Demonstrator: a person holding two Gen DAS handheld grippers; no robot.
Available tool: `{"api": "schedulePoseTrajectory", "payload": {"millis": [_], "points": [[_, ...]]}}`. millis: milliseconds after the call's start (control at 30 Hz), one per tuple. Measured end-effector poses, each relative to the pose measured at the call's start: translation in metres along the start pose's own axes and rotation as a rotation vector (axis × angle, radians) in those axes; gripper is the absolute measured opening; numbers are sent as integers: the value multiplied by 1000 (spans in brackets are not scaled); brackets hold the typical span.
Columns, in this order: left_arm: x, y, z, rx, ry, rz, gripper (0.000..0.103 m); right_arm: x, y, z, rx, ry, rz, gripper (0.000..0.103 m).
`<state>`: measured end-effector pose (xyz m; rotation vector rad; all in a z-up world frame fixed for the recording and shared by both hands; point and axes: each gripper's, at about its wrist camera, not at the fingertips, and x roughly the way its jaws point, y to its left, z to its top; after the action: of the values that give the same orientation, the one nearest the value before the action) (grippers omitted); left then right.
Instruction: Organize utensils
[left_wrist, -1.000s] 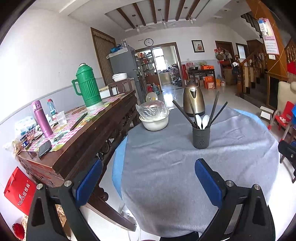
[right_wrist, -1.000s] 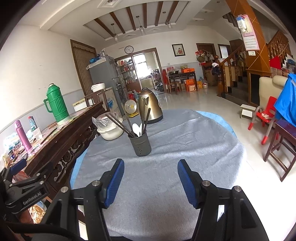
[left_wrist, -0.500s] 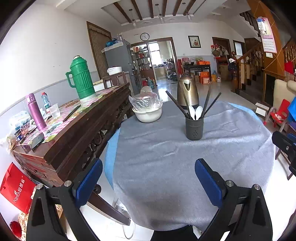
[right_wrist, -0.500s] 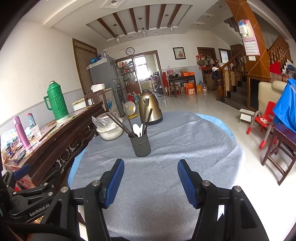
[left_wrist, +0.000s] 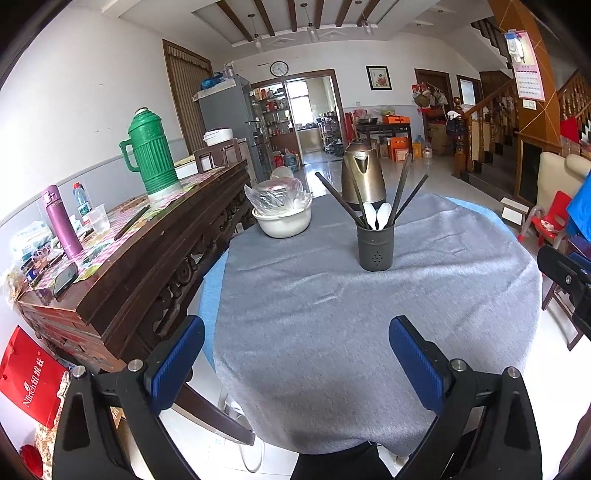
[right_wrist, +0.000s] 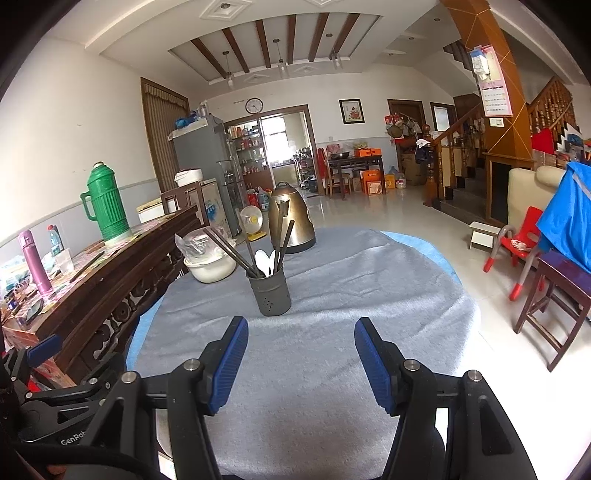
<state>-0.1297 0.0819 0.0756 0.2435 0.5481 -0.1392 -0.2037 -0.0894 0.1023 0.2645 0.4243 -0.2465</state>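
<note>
Standing upright on the grey cloth (left_wrist: 369, 332) of the round worktop, the dark utensil holder (left_wrist: 374, 248) carries several dark chopsticks (left_wrist: 338, 201) that fan outward and two white spoons (left_wrist: 376, 216) with their bowls up. Behind it, near the far edge, sits a brass-coloured kettle (left_wrist: 361, 173), and to its left a white bowl (left_wrist: 283, 221) with a crumpled clear plastic bag in it. Both are apart from the holder.

The left gripper (left_wrist: 295, 363) hovers over the near edge of the cloth with its blue pads spread wide and nothing between them. The right gripper (right_wrist: 300, 360) is likewise parted with an empty gap, its fingertips just short of the holder (right_wrist: 269, 293), which lies ahead and a little to its left. Neither gripper touches anything.

Along the left side runs a dark carved wooden sideboard (left_wrist: 147, 254), just beside the worktop, bearing a green thermos jug (left_wrist: 151, 157), a purple flask (left_wrist: 61, 221) and small clutter. A red bag (left_wrist: 27, 376) stands on the floor against it.
</note>
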Motion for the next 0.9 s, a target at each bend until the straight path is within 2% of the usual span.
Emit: {"api": "schedulePoseTrajectory", "payload": {"millis": [900], "points": [[2,13,0,-49,6,16,100,-1,3,-5,-30,1,6,64]]}}
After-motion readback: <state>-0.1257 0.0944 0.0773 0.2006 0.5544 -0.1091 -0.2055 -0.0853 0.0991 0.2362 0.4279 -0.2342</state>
